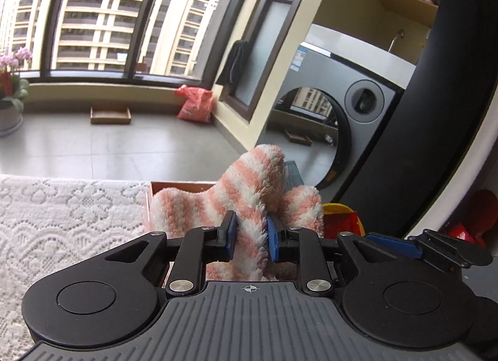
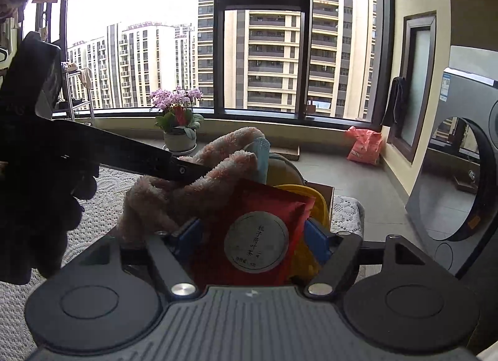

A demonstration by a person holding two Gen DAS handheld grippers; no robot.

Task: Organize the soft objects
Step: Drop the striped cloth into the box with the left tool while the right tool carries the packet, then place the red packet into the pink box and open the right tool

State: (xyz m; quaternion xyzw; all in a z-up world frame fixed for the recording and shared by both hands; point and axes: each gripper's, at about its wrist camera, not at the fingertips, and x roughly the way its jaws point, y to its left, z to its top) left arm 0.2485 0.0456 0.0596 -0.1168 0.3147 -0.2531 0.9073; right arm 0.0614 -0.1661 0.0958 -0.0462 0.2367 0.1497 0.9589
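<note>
Left claw [image 1: 250,236] clamped narrow on a pink-and-white striped fleece cloth [image 1: 249,193], blue pads [image 1: 272,238] biting a fold of it. Rest of the cloth bunched ahead of the left claw, above a brown cardboard box [image 1: 174,186]. Box sitting on a worktop covered in white lace [image 1: 62,221], lace spreading out left of the left claw. Yellow item [image 1: 337,207] and red packet edge [image 1: 347,222] just right of the cloth. Tip of the other claw [image 1: 435,244] poking in from the right, same height.

Right claw [image 2: 252,238] wide, red packet with round grey label [image 2: 256,244] between its blue pads [image 2: 316,241]. Cannot tell whether the pads press on the packet. Yellow item [image 2: 306,194] directly behind the packet, towards the right pad. Fleece cloth [image 2: 193,186] ahead-left of the right claw, with a light blue item [image 2: 260,155] tucked against it. Left claw body crossing in from the left as a dark bar [image 2: 124,151], ending in the cloth.

Background ahead: potted orchid [image 2: 177,115] on the floor by the window, pink bag [image 2: 364,144] ahead-right, washing machine door [image 2: 457,180] far right.
</note>
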